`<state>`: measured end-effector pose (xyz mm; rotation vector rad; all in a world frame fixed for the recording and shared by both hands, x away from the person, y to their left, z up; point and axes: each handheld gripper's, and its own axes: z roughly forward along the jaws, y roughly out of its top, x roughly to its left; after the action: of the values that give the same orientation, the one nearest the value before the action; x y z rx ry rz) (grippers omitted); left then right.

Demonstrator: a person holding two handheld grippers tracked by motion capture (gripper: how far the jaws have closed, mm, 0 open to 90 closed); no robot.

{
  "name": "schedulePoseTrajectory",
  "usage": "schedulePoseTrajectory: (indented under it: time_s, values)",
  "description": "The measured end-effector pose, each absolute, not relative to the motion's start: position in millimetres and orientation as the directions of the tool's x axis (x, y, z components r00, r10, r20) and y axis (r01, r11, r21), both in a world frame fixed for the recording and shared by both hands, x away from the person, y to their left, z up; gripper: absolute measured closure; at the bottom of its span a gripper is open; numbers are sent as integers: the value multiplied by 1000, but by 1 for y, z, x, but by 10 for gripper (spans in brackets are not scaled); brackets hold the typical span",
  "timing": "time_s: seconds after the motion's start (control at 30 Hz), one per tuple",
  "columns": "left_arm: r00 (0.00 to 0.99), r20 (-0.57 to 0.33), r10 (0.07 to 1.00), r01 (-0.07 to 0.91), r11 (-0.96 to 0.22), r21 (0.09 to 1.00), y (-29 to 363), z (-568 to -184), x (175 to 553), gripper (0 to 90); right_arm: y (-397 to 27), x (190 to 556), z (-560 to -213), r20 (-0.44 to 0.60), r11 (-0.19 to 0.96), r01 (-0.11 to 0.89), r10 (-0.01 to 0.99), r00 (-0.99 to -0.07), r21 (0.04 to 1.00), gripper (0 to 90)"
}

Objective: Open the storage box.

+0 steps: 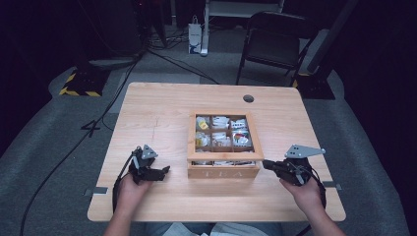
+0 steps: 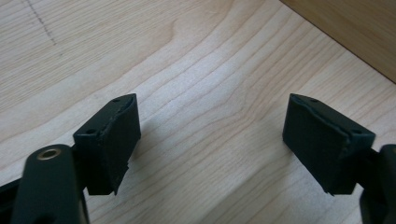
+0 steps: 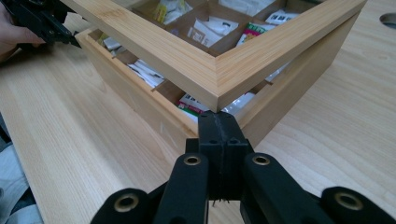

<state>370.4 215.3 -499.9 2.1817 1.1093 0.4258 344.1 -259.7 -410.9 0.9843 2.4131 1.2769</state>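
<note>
Tea box [image 1: 223, 169] lid [image 3: 219, 70] partly raised; right tongs [image 3: 218, 122] together under lid's 5 o'clock corner; left tongs [image 2: 210, 140] apart, empty over tabletop [image 2: 196, 70]. Full opening left.

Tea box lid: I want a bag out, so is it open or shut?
Partly open: the lid is raised off the tea box, tea bags showing in the gap.

We see a tabletop [image 1: 162, 113] of pale wood, smooth and matt, with fine grain lines. The tea box [image 1: 223, 170] and its lid frame [image 3: 219, 77] are smooth, lightly satin wood, holding paper sachets [image 1: 220, 121]. Each tool, left [image 2: 212, 135] and right [image 3: 218, 122], has matt black plastic pads with rough edges and brass-coloured metal rivets [image 3: 192, 160].
</note>
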Motion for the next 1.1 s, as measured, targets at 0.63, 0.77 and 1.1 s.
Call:
schedulePoseTrajectory:
  time_s: [0.63, 0.77, 1.1]
  values:
    - [581, -45, 812, 620, -407, 670, 218, -493, 368, 286, -257, 349, -383, 78, 351, 425, 688, -721, 835, 900]
    - [583, -48, 811, 619, -405, 673, 217, -493, 368, 286, -256, 351, -377, 78, 334, 418, 696, -714, 845, 900]
    - [596, -32, 802, 611, -428, 666, 212, -495, 366, 287, -255, 359, -366, 96, 274, 397, 708, -700, 876, 900]
